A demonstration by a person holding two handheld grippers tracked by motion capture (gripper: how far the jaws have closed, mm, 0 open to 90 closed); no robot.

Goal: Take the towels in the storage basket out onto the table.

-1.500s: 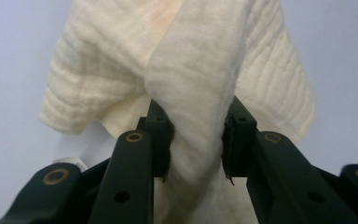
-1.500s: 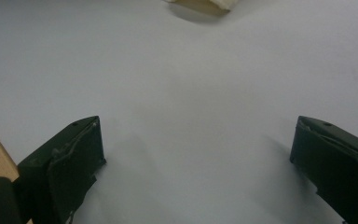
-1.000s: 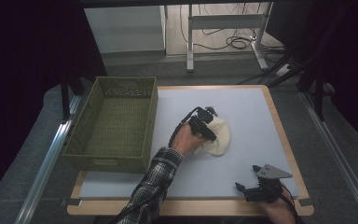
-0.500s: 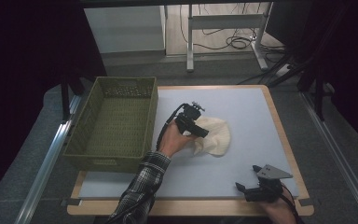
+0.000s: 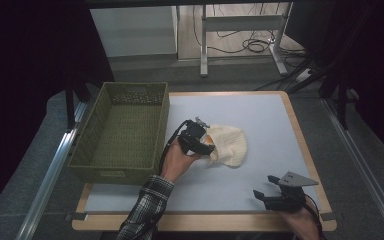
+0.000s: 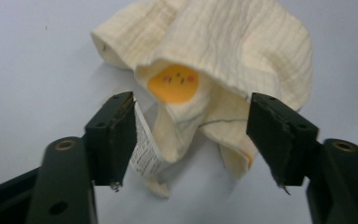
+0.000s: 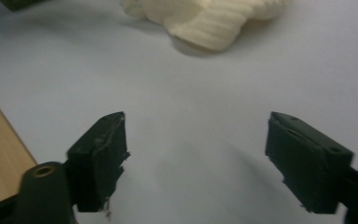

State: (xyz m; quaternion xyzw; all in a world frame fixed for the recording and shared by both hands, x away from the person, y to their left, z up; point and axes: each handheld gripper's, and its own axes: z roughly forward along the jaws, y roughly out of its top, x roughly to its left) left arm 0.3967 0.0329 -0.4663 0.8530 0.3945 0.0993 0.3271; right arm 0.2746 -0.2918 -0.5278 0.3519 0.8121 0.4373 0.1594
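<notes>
A crumpled cream cloth hat (image 5: 228,143) lies on the pale blue mat, right of the basket. In the left gripper view the cream hat (image 6: 223,51) shows an orange face patch (image 6: 173,84) and a white label (image 6: 144,154). My left gripper (image 5: 203,141) hovers at the hat's left edge, open, its jaws straddling the folded brim and label (image 6: 196,140). My right gripper (image 5: 264,196) rests near the table's front right edge, open and holding nothing (image 7: 196,154); the hat (image 7: 209,16) lies well beyond it.
An olive woven basket (image 5: 121,131) stands on the left of the mat (image 5: 260,112). The table's wooden rim (image 5: 300,145) runs along the right and front. A desk frame and cables (image 5: 250,45) sit on the floor behind.
My left gripper has moved left, from over the hat to its left edge, closer to the basket. The hat has shifted slightly. The right gripper has stayed put.
</notes>
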